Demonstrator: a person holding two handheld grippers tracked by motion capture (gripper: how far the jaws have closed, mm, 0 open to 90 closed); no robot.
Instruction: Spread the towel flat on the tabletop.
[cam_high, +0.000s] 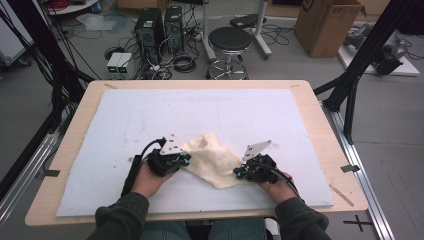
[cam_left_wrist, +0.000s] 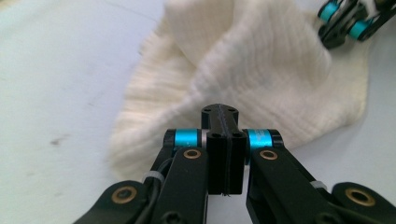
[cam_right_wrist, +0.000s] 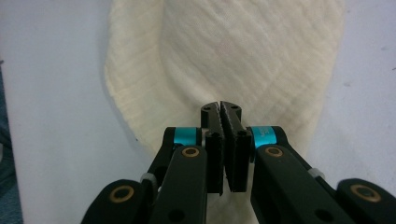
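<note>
A cream, ribbed cloth (cam_high: 212, 161) lies crumpled on the white mat, near the front and between my two hands. My left gripper (cam_high: 186, 161) is at the cloth's left edge, and in the left gripper view its jaws (cam_left_wrist: 219, 112) are pressed together on that edge of the cloth (cam_left_wrist: 261, 70). My right gripper (cam_high: 239, 172) is at the cloth's right corner. In the right gripper view its jaws (cam_right_wrist: 221, 108) are closed on the cloth (cam_right_wrist: 233, 51), which spreads out ahead of them. The right gripper (cam_left_wrist: 349, 21) also shows at the far side of the cloth in the left gripper view.
The white mat (cam_high: 150, 115) covers most of the wooden table (cam_high: 75, 130). Behind the table on the floor stand a black stool (cam_high: 229, 40), computer towers (cam_high: 160, 30), cables and a cardboard box (cam_high: 325, 25). Black frame legs (cam_high: 360, 65) rise at the right.
</note>
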